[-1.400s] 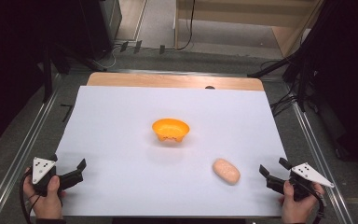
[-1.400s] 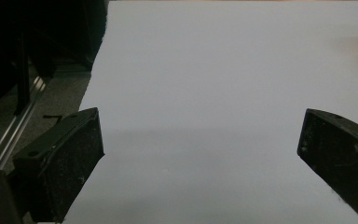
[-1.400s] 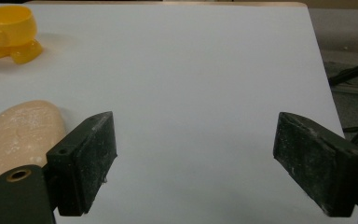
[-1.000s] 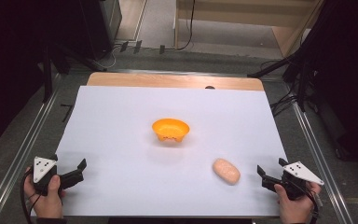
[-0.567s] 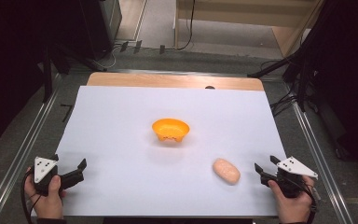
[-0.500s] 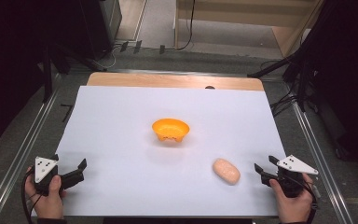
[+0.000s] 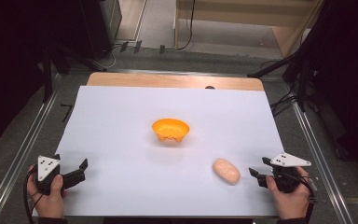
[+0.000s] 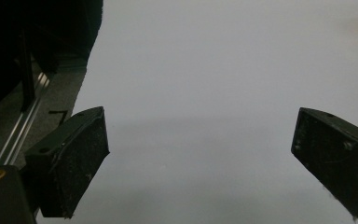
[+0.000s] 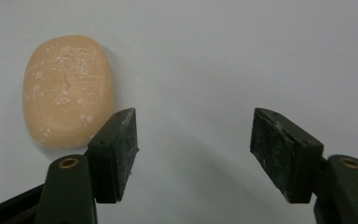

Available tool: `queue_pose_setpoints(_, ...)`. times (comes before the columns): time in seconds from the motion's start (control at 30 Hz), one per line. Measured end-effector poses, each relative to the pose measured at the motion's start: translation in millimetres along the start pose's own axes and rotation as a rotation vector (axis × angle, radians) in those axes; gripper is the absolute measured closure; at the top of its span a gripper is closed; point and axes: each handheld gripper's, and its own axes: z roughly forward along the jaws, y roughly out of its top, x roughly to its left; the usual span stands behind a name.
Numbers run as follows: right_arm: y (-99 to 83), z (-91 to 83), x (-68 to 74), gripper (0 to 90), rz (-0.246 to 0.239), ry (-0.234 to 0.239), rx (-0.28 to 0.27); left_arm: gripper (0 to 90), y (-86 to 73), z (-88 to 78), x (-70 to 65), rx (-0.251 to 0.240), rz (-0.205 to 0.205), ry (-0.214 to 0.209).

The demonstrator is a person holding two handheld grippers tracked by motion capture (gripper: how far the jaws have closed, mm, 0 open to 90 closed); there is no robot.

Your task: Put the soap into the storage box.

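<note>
A peach oval lump point(image 7: 226, 171) lies on the white sheet point(image 7: 121, 121) at the front right. In the right gripper view the lump point(image 9: 67, 88) sits just left of and beyond the left jaw, untouched. My right gripper point(image 7: 258, 166) hovers right beside it; its jaws have just been opening, and my right gripper point(image 9: 193, 135) has only bare sheet between them. An orange bowl point(image 7: 170, 129) stands mid-table. At the front left corner my left gripper point(image 7: 72, 165) rests, and my left gripper point(image 8: 200, 140) is wide open over bare sheet.
A wooden strip point(image 7: 172, 80) of table shows beyond the sheet's far edge. Metal rails point(image 7: 28, 144) run along both sides. Dark stands and cables point(image 7: 303, 70) crowd the floor at the right and back.
My right gripper has shifted a little left toward the oval lump and lifted slightly. Its jaws narrowed, then parted again. The left gripper, bowl and lump have stayed put.
</note>
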Motion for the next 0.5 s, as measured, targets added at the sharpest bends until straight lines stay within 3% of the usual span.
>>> queue_pose_setpoints(0.07, 2.5, 1.2, 0.5, 28.8, -0.004, 0.017, 0.012, 4.1, -0.1, 0.0, -0.2, -0.001, 0.000, 0.001)
queue_pose_setpoints(0.5, 20.8, 11.9, 7.4, 33.0, 0.017, 0.132, 0.119, 4.8, -0.2, -0.7, -0.5, -0.001, 0.003, 0.000)
